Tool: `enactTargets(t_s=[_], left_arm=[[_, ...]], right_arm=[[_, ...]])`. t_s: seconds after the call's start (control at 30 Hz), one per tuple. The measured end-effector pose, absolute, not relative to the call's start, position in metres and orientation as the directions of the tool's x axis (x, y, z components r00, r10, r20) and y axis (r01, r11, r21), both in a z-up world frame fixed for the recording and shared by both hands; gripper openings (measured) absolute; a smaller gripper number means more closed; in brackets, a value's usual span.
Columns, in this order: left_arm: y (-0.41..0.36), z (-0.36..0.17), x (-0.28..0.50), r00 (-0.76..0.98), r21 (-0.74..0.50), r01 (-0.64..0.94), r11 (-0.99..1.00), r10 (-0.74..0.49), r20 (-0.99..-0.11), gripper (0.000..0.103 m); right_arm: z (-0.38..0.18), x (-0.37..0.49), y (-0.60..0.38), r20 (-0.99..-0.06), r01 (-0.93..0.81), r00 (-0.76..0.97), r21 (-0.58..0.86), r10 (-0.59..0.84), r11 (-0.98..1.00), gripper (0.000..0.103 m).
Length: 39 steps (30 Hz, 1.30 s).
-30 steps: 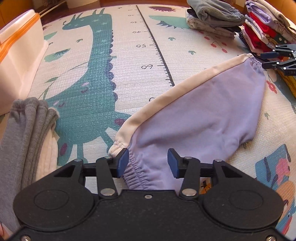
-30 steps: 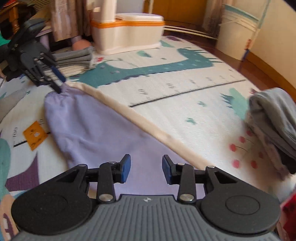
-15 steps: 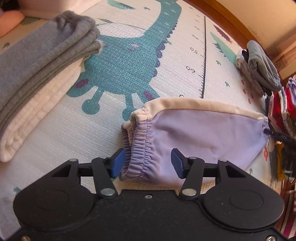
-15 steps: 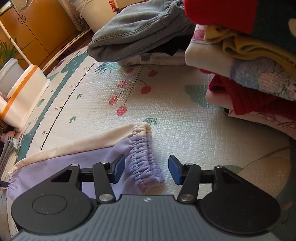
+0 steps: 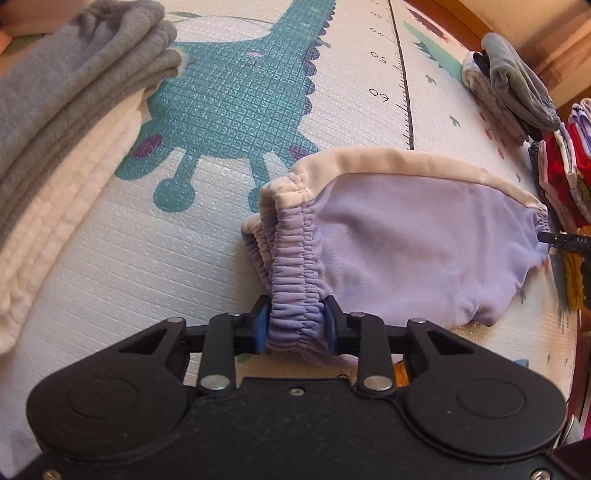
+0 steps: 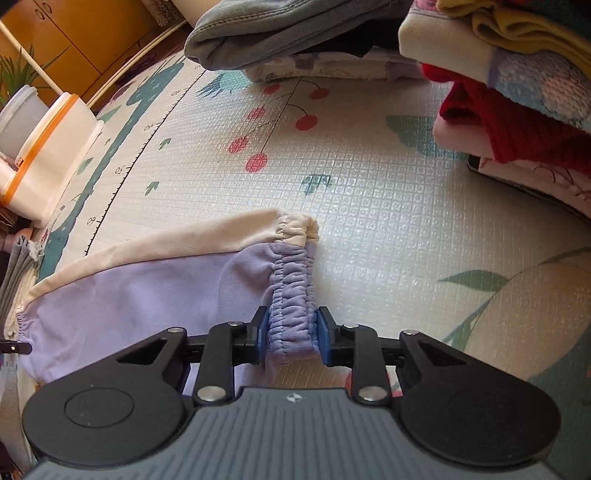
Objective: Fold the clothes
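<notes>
Jaws of our left gripper (image 5: 296,324) and right gripper (image 6: 291,330) pinch the lilac cream-trimmed trousers' (image 5: 417,236) gathered elastic ends; those thick bunches may slip out under tension.

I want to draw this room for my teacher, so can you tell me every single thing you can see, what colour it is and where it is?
Pants: one, lilac with a cream side stripe, lying on the mat, each gathered end pinched by a gripper.
Play mat: one, cream with a teal dinosaur and a ruler line, under everything.
Folded stack: one, grey on top of white, at the left in the left wrist view.
Grey folded clothes: one pile, far side of the mat.
Colourful clothes pile: one, red, yellow, pink and blue, at the right in the right wrist view.
Storage box: one, white with an orange band, at the mat's edge.
Left gripper: black, blue pads, shut on one gathered end.
Right gripper: black, blue pads, shut on the other end.
</notes>
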<state>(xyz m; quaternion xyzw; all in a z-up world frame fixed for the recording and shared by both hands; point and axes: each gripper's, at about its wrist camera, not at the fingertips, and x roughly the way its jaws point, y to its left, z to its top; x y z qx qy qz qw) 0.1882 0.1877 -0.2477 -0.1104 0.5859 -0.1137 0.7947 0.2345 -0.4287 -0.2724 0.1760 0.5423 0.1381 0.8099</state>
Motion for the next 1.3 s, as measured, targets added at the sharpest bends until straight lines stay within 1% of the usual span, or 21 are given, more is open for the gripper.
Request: enactTargets(t_s=[0.1, 0.13, 0.17, 0.2, 0.27, 0.33, 0.5, 0.53, 0.6, 0.8, 0.87, 0.97, 1.03, 1.27, 1.3], left_arm=[[0.208, -0.242, 0.199, 0.320, -0.252, 0.040, 0.967, -0.252, -0.913, 0.027], [0.214, -0.240, 0.203, 0.336, -0.232, 0.033, 0.972, -0.230, -0.913, 0.030], [0.219, -0.236, 0.206, 0.350, -0.221, 0.019, 0.975, -0.214, -0.912, 0.038], [0.223, -0.234, 0.204, 0.370, -0.234, -0.011, 0.972, -0.213, -0.904, 0.042], [0.233, -0.229, 0.199, 0.412, -0.270, -0.078, 0.960, -0.216, -0.885, 0.055], [0.243, -0.227, 0.193, 0.443, -0.320, -0.147, 0.936, -0.227, -0.867, 0.060], [0.256, -0.242, 0.174, 0.453, -0.449, -0.270, 0.852, -0.299, -0.840, 0.061], [0.257, -0.245, 0.173, 0.458, -0.465, -0.284, 0.838, -0.307, -0.834, 0.061], [0.259, -0.251, 0.172, 0.470, -0.494, -0.313, 0.811, -0.320, -0.823, 0.061], [0.268, -0.264, 0.172, 0.529, -0.603, -0.372, 0.706, -0.373, -0.762, 0.061], [0.269, -0.267, 0.173, 0.536, -0.636, -0.367, 0.679, -0.404, -0.741, 0.061], [0.270, -0.270, 0.168, 0.545, -0.653, -0.342, 0.676, -0.424, -0.724, 0.059], [0.268, -0.270, 0.169, 0.540, -0.643, -0.337, 0.688, -0.418, -0.730, 0.055], [0.260, -0.266, 0.173, 0.520, -0.596, -0.317, 0.738, -0.390, -0.760, 0.055], [0.259, -0.266, 0.174, 0.517, -0.589, -0.314, 0.745, -0.386, -0.764, 0.053]], right_arm=[[-0.273, 0.218, -0.421, -0.832, -0.004, 0.323, 0.475, 0.451, 0.880, 0.028], [-0.273, 0.212, -0.417, -0.833, -0.005, 0.306, 0.482, 0.460, 0.876, 0.028], [-0.273, 0.206, -0.412, -0.834, -0.007, 0.290, 0.488, 0.469, 0.873, 0.028], [-0.272, 0.201, -0.407, -0.831, -0.006, 0.274, 0.502, 0.484, 0.865, 0.028], [-0.270, 0.194, -0.398, -0.826, -0.023, 0.270, 0.509, 0.495, 0.861, 0.028], [-0.264, 0.192, -0.389, -0.828, -0.067, 0.278, 0.489, 0.487, 0.869, 0.032], [-0.253, 0.192, -0.386, -0.814, -0.106, 0.332, 0.470, 0.477, 0.876, 0.033], [-0.254, 0.192, -0.386, -0.814, -0.105, 0.334, 0.469, 0.476, 0.877, 0.036], [-0.257, 0.193, -0.386, -0.815, -0.102, 0.332, 0.469, 0.474, 0.877, 0.038], [-0.264, 0.197, -0.387, -0.820, -0.092, 0.327, 0.468, 0.471, 0.879, 0.037], [-0.267, 0.198, -0.387, -0.821, -0.088, 0.325, 0.468, 0.469, 0.879, 0.037], [-0.271, 0.199, -0.387, -0.823, -0.083, 0.322, 0.467, 0.468, 0.880, 0.037], [-0.272, 0.200, -0.387, -0.823, -0.082, 0.322, 0.469, 0.468, 0.880, 0.037], [-0.272, 0.200, -0.387, -0.821, -0.083, 0.322, 0.473, 0.473, 0.877, 0.037], [-0.273, 0.201, -0.387, -0.821, -0.084, 0.322, 0.472, 0.472, 0.878, 0.037]])
